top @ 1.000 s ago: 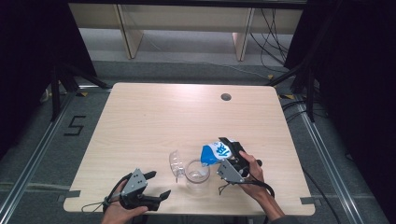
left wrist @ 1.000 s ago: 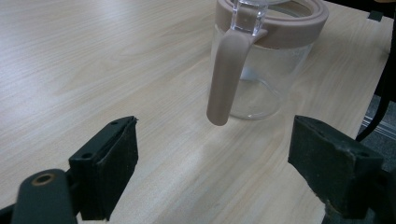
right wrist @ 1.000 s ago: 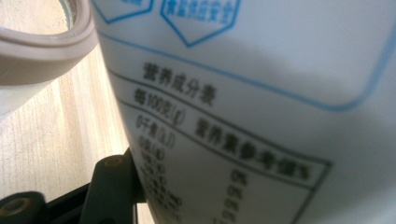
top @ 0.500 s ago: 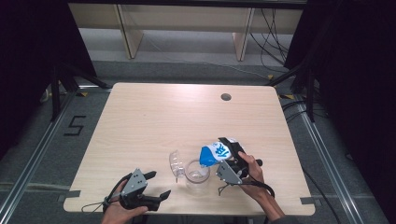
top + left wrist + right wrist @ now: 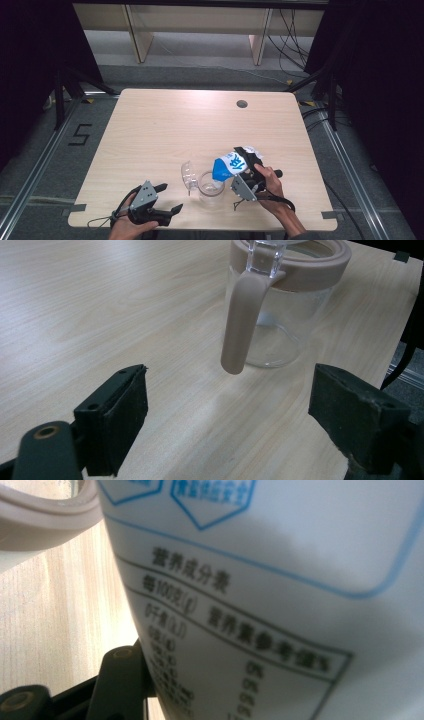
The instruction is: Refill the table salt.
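Right tongs (image 5: 239,170) grip a white and blue bag (image 5: 229,166) near the table's (image 5: 165,125) front edge, right of centre in the high view. The bag is tilted, its lower end over the mouth of a clear jug (image 5: 210,184). Whether bag and jug rim touch cannot be told. In the right gripper view the bag (image 5: 280,595) sits close against the lens: white face, blue outlines, a printed table of black characters, mostly blurred. One black jaw lies against the bag's lower left edge; the other jaw is hidden behind the bag. The jug's pinkish rim (image 5: 45,517) shows at upper left, just beside the bag.

The jug stands upright on the table, just left of the right hand (image 5: 272,182). A clear hinged lid stands open at its left side in the high view. In the left gripper view the jug (image 5: 280,315) has a glass wall, a pinkish collar and a pinkish handle (image 5: 242,325) that hangs down the near side. Contents cannot be made out.

Left tongs (image 5: 169,199) lie low at the table's front left, well apart from the jug, held in the left hand (image 5: 127,225). Jaws stand wide apart with nothing between them; bare table shows in the gap. The jug sits beyond the jaws, nearer the right one.

A dark round hole (image 5: 242,104) sits in the table near its far edge.
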A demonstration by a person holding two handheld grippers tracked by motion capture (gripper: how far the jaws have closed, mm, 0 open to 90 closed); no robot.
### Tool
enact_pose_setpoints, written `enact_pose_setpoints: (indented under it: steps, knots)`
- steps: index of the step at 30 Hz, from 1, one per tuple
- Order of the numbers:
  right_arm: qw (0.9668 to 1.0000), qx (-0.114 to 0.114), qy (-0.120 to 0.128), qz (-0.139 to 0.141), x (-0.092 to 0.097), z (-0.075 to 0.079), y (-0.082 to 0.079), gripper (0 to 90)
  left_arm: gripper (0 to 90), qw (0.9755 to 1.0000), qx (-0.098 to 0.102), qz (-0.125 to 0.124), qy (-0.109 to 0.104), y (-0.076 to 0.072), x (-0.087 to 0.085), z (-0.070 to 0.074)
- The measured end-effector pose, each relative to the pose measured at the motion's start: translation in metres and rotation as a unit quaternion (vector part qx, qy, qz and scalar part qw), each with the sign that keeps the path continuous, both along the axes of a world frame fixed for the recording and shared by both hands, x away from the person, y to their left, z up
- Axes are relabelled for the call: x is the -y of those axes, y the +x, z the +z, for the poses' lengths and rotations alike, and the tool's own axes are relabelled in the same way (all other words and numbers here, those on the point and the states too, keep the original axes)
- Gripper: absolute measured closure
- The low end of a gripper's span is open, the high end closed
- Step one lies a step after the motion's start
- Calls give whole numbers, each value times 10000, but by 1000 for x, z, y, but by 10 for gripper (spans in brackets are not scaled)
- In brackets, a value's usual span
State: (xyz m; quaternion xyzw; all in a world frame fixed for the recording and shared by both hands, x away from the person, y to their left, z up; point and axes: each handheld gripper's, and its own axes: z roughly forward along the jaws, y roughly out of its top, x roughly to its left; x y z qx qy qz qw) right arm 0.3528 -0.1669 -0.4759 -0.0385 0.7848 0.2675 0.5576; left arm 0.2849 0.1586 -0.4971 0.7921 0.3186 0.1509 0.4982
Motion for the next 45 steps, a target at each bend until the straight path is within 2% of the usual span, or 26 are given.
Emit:
enact_pose_setpoints:
  steps: [6, 7, 8, 12, 17, 18, 19, 21, 23, 24, 26, 27, 28, 30, 36, 39, 41, 42, 43, 45]
  knots:
    - [9999, 88, -50, -23, -1, -1, -1, 447, 153, 10000, -12, 3, -9, 0, 0, 0]
    - [9997, 174, -166, -15, -1, 1, -1, 447, 153, 10000, -15, 4, -9, 0, 0, 0]
    - [9999, 105, -75, -58, -2, -1, -2, 447, 153, 10000, -7, 9, -25, 0, 0, 0]
    - [9998, 149, -91, -87, -2, -1, -2, 447, 153, 10000, -12, 4, -14, 0, 0, 0]
    - [9987, 363, -315, -163, -2, -1, -3, 449, 153, 10000, 3, -32, 10, 0, 0, 0]
    - [9990, 335, -268, -109, -2, -2, -3, 450, 153, 10000, 23, -55, 34, 1, 0, 0]
    - [9990, 320, -259, -165, -3, -3, -4, 451, 153, 10000, -60, 11, -27, 0, 1, -1]
    - [9988, 363, -300, -140, -3, -2, -4, 451, 153, 10000, -68, 19, -34, 0, 1, -1]
    - [9952, 702, -675, -16, -3, 4, -3, 452, 153, 10000, -71, 20, -34, 0, 1, -1]
    - [9981, 487, -360, -134, -3, -2, -4, 452, 153, 10000, -70, 20, -34, 0, 1, -1]
    - [9972, 571, -464, -138, -4, -1, -4, 453, 153, 10000, -71, 20, -35, 0, 1, -1]
    - [9943, 783, -721, -68, -4, 3, -4, 453, 153, 10000, -71, 20, -35, 0, 1, -1]
    - [9967, 630, -499, -100, -4, -2, -4, 453, 153, 10000, -72, 22, -36, 0, 1, -1]
    - [9970, 573, -507, -83, -4, -2, -4, 455, 153, 10000, -8, -27, 11, 0, 0, 0]
    - [9968, 600, -512, -116, -4, -2, -4, 455, 153, 10000, 5, -40, 25, 1, 0, 0]
    - [9956, 731, -573, -107, -3, -1, -4, 456, 153, 10000, 13, -47, 33, 1, 0, 0]
    - [9949, 758, -646, -146, -3, 1, -5, 456, 153, 10000, 5, -37, 24, 1, 0, 0]
    - [9923, 897, -853, -67, -3, 4, -4, 455, 153, 10000, 18, -50, 31, 1, 0, 0]
    - [9950, 781, -606, -117, -3, 0, -4, 455, 153, 10000, 16, -49, 32, 1, 0, 0]
    - [9950, 774, -614, -164, -3, 0, -5, 456, 153, 10000, 15, -49, 32, 1, 0, 0]
